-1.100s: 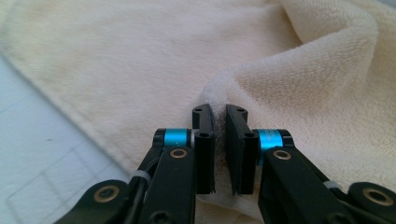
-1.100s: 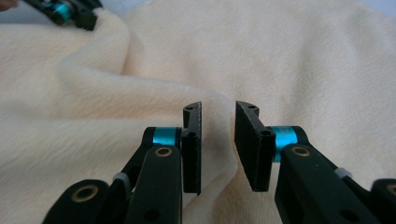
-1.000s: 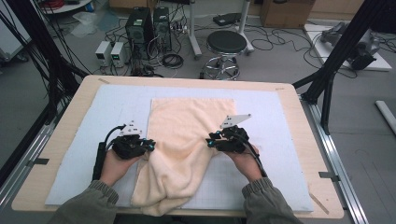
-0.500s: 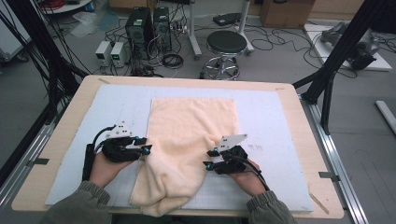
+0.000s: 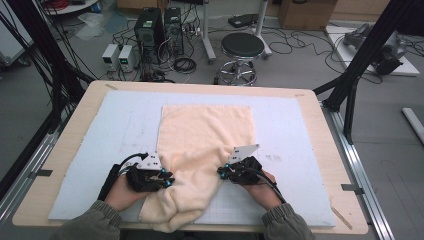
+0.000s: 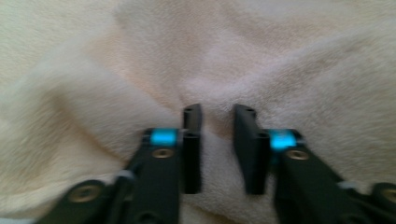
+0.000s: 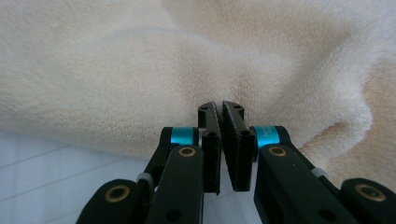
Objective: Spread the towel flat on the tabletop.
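Note:
A cream terry towel (image 5: 207,135) lies lengthwise on the pale blue mat (image 5: 300,130), its near end bunched and hanging over the table's front edge. My left gripper (image 5: 169,181) is at the towel's left edge. Its jaws have just been closing, and a fold of the towel (image 6: 280,56) fills the narrow gap between them at my left gripper (image 6: 217,114). My right gripper (image 5: 221,173) is at the towel's right edge. Its jaws have just been closing too, and my right gripper (image 7: 219,108) pinches the towel (image 7: 140,70) at its tips, with creases running out from the pinch.
The wooden table (image 5: 326,150) borders the mat on all sides. Behind it stand a black stool (image 5: 242,47), computer towers (image 5: 150,27) and loose cables on the floor. Black frame posts (image 5: 362,65) rise at the table's right, dark cable bundles at its left.
Both hands have come nearer the front edge. The left one swung out left, then back right onto the towel. The towel's near part has drawn in and bunched between the grippers.

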Action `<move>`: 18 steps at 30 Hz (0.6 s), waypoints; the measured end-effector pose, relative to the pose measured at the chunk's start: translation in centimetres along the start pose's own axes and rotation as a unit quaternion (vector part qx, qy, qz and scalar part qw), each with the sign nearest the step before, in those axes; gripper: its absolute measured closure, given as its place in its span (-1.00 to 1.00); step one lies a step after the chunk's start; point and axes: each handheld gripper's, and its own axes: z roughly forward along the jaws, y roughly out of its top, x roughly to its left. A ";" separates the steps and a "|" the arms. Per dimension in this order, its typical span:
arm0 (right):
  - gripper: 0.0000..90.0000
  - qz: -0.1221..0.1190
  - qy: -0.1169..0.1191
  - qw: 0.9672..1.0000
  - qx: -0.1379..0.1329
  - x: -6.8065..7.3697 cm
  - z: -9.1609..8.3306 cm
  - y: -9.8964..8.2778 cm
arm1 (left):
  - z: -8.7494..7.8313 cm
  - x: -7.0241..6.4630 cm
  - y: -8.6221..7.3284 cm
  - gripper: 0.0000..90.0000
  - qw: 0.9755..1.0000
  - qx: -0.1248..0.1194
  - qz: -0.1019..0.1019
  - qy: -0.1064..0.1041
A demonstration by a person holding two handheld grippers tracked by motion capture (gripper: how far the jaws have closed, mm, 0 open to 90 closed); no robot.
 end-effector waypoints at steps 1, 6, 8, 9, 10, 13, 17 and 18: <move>0.91 0.000 0.002 1.000 -0.004 0.1 -0.6 0.0 | -0.2 -0.1 0.2 0.86 1.000 -0.006 -0.003 -0.002; 0.92 -0.001 0.004 0.999 -0.042 1.3 -4.9 -0.1 | -1.7 -1.0 1.7 0.92 0.998 -0.056 -0.002 0.000; 0.92 -0.012 -0.006 0.999 -0.048 1.9 -6.3 0.1 | -2.3 -1.4 2.5 0.93 0.998 -0.065 0.005 -0.006; 0.92 -0.014 -0.012 0.999 -0.051 2.2 -7.1 0.3 | -2.6 -1.6 2.9 0.93 0.998 -0.068 0.010 -0.008; 0.92 -0.020 -0.018 0.998 -0.055 2.6 -7.9 0.7 | -2.9 -1.9 3.2 0.93 0.997 -0.071 0.015 -0.010; 0.92 -0.037 -0.033 0.997 -0.067 3.6 -10.0 2.1 | -4.0 -2.2 4.1 0.94 0.996 -0.088 0.021 -0.005; 0.92 -0.045 -0.036 0.997 -0.059 3.3 -10.0 4.2 | -4.2 -0.5 4.0 0.98 0.996 -0.085 0.002 0.019; 0.92 -0.046 -0.035 0.997 -0.050 2.9 -9.4 4.5 | -4.0 0.1 3.7 0.99 0.996 -0.079 -0.008 0.030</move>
